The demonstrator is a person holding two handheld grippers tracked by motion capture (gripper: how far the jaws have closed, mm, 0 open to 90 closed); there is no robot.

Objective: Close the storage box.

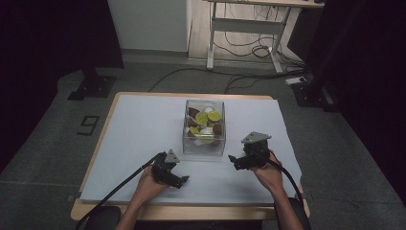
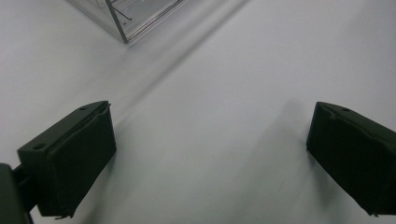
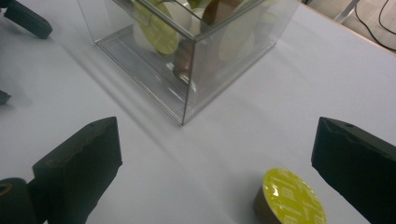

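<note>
A clear plastic box [image 1: 203,128] stands in the middle of the white table sheet, holding several coffee capsules with yellow, white and brown tops. In the right gripper view the box [image 3: 187,51] is just ahead. A brown capsule with a yellow foil lid [image 3: 289,199] stands on the sheet between the jaws, nearer the right jaw and touching neither. My right gripper [image 3: 215,144] is open; from above it [image 1: 234,162] sits right of the box. My left gripper [image 1: 183,180] is open over bare sheet [image 2: 210,135], with the box corner [image 2: 123,28] beyond it.
The white sheet [image 1: 143,124] covers a wooden table with its edge [image 1: 191,212] near the person. The left gripper's jaw [image 3: 25,18] shows at the top left of the right gripper view. Cables [image 1: 249,48] and a desk frame lie on the floor behind.
</note>
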